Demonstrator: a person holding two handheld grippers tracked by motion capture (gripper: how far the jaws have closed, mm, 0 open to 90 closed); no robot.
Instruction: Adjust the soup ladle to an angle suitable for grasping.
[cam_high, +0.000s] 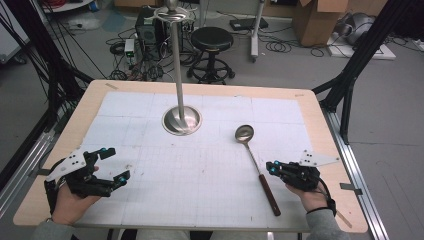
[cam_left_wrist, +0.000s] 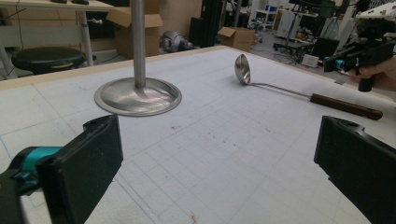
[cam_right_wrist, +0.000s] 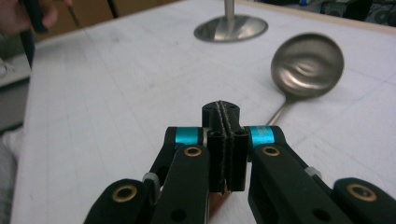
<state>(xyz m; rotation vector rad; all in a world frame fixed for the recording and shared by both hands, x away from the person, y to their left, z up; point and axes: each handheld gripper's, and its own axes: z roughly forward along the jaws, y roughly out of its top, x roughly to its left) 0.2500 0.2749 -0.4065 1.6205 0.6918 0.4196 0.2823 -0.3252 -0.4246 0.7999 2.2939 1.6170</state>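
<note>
We see the left claw (cam_high: 111, 164) at the table's (cam_high: 310, 107) near-left corner, jaws wide apart, nothing between them. The right claw (cam_high: 271, 167) sits near-right, jaws pressed together, empty, just beside the ladle (cam_high: 255, 165) handle and not touching it. The ladle lies flat on the white grid mat (cam_high: 200, 185), bowl toward the far side, dark wooden handle pointing at the near edge. A steel pole stand (cam_high: 181, 117) is upright at mat centre-far, well apart from both claws.
</note>
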